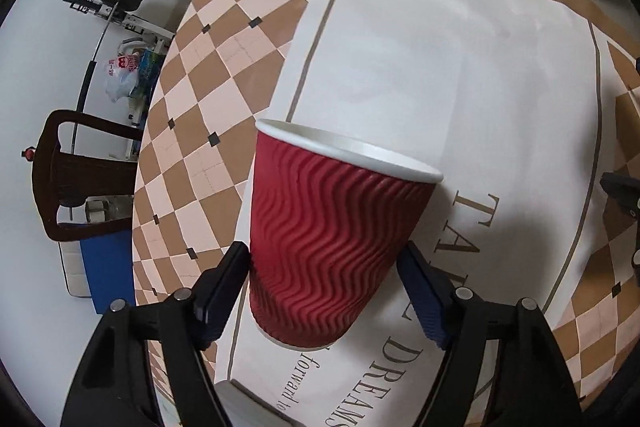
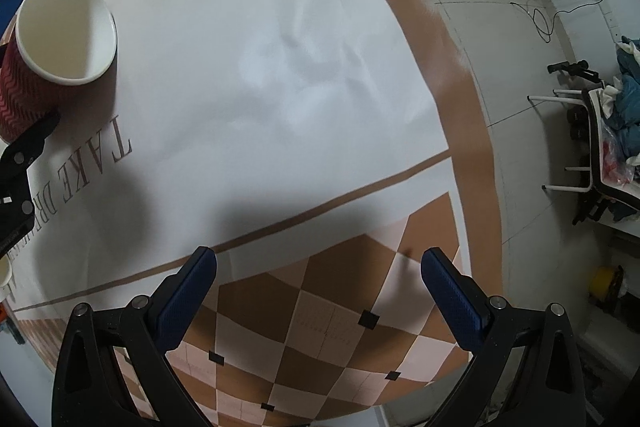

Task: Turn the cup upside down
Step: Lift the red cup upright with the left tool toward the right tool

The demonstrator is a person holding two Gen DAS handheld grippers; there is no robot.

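- A red ripple-walled paper cup [image 1: 332,239] stands mouth-up on the cloth-covered surface [image 1: 460,67], its base just beside the printed lettering [image 1: 476,223] on the white centre panel of the cloth.
- The left gripper [image 1: 324,259] brackets the cup low on its wall, jaws spread to either side. The left pad sits at or against the ribbing; on the right, a thin gap seems to remain, so a firm grip cannot be confirmed.
- The right gripper [image 2: 320,267] hangs well apart from the cup, over the checkered border [image 2: 320,327] of the cloth, jaws wide open and holding nothing.
- From the right wrist view the cup [image 2: 60,39] shows a white, apparently empty interior, tilted in frame by the lens.
- Judged stage: the grasp is about to close; the flip has not begun, since the rim points upward.
- Risk: the tapered, corrugated wall could slide down through the pads as the wrist rolls, because the hold is near the narrow base.
- Risk: squeezing too hard could buckle the thin paper wall.
- Risk: setting the rim down unevenly on the wrinkled cloth could tip the inverted cup.
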